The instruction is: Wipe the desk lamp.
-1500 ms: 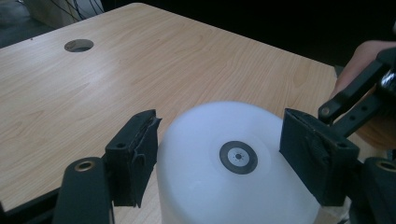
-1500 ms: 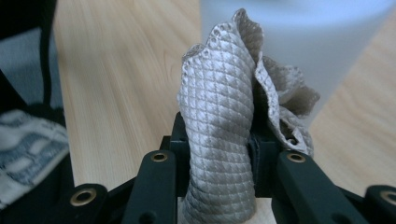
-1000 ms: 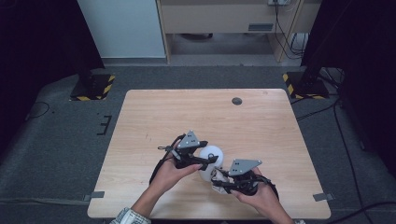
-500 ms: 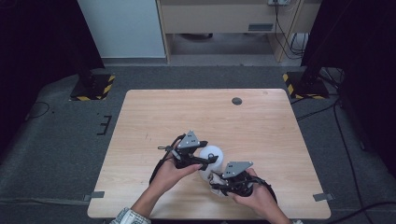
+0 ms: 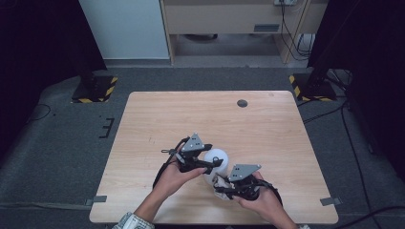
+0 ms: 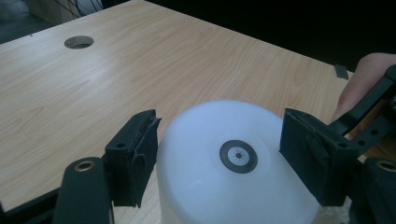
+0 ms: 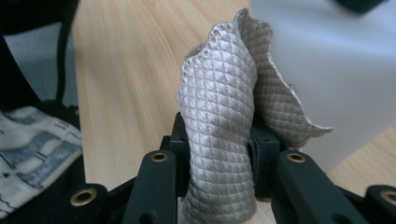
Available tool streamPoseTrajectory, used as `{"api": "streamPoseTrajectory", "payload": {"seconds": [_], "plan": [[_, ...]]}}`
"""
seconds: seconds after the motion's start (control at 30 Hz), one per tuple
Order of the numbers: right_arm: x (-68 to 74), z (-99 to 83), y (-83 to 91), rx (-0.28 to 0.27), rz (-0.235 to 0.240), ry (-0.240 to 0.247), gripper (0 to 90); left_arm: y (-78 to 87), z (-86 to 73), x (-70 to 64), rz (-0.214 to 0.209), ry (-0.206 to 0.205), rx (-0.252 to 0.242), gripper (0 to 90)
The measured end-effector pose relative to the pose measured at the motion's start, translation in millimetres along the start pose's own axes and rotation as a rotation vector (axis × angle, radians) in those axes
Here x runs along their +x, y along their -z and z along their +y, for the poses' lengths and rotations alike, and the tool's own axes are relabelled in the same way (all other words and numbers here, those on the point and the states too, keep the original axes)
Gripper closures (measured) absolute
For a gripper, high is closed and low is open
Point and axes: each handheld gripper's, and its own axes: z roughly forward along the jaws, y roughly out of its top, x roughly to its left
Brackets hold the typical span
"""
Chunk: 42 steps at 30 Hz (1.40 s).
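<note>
Lower centre of the high view, the left gripper straddles the white plastic dome, jaws apart; the right gripper pinches a grey quilted cloth.

The white container's base is cut off below.

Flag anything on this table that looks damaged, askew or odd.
The pad on one finger of the left gripper looks torn and ragged along its inner edge, beside the white plastic container. The grey quilted cloth clamped in the right gripper is merely crumpled.
</note>
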Motion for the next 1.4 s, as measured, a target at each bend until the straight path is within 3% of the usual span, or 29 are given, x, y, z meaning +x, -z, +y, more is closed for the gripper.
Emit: {"api": "streamPoseTrajectory", "payload": {"seconds": [0.2,0.47,0.57,0.73,0.83,1.07,1.27,1.4], "plan": [[1.6,-0.6,-3.1,0.048,-0.022,0.024,69.5,-0.2,-0.1,-0.2,0.001,0.002,-0.002,27.4],[4.5,9.1,8.5,-0.061,-0.008,0.011,69.5,0.0,-0.1,0.3,-0.002,0.0,0.0,27.4],[5.1,7.3,4.2,-0.045,-0.009,0.016,69.6,-0.3,-0.1,-0.1,-0.002,0.003,-0.002,27.4],[5.0,0.6,-9.1,0.05,-0.028,0.029,69.5,-0.2,0.0,0.2,-0.002,-0.001,-0.001,27.4],[5.8,1.5,-9.7,0.064,-0.034,0.037,69.4,-0.2,0.1,0.5,-0.002,-0.004,-0.001,27.4],[5.6,12.4,7.9,-0.076,0.0,0.009,69.5,-0.1,0.2,0.1,-0.002,0.0,0.001,27.5],[9.5,16.7,10.2,-0.107,-0.003,0.015,69.5,0.1,0.3,0.3,-0.003,0.0,0.003,27.5],[12.1,18.0,5.6,-0.095,-0.009,0.029,69.5,0.0,0.3,0.2,-0.003,0.0,0.002,27.5]]}}
